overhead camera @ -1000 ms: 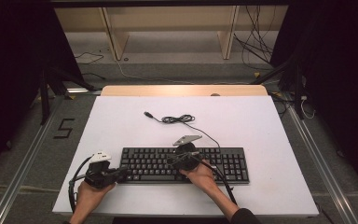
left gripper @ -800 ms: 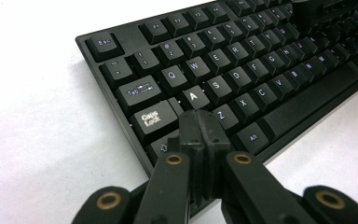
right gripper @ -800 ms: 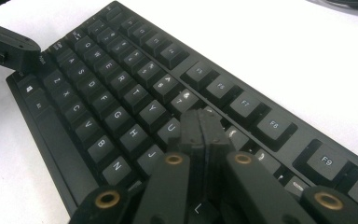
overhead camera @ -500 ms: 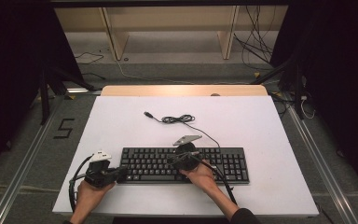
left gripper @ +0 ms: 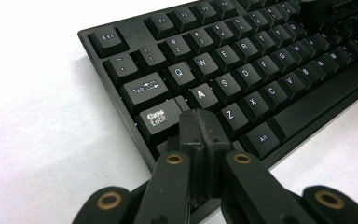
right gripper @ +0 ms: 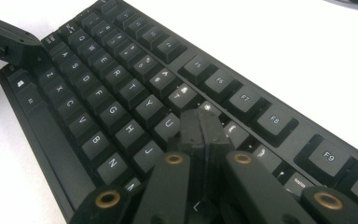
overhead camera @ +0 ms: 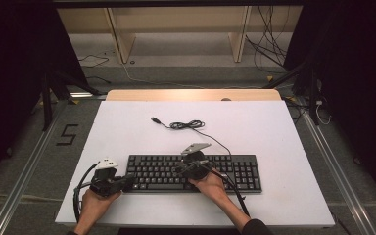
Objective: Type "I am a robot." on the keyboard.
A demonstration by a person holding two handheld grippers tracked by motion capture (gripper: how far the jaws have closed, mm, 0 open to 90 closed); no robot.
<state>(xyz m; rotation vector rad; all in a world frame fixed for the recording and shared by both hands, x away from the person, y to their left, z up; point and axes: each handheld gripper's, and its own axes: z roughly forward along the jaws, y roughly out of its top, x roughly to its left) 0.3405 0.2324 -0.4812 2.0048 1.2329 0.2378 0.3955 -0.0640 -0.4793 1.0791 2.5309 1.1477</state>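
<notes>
I have both tools closed with nothing between the jaws. The black keyboard (overhead camera: pixel 193 172) lies along the near edge of the white surface (overhead camera: pixel 274 132), about midway between its left and right edges. My left tool (left gripper: pixel 200 126) has its tip over the keyboard's left end, just below Caps Lock. My right tool (right gripper: pixel 203 128) sits over the middle keys, near U and J. The keyboard's cable (overhead camera: pixel 188 125) trails toward the far edge.

The keyboard (overhead camera: pixel 196 173) lies near the table's (overhead camera: pixel 284 147) front edge, its cable (overhead camera: pixel 188 125) probably coiled just behind it.
</notes>
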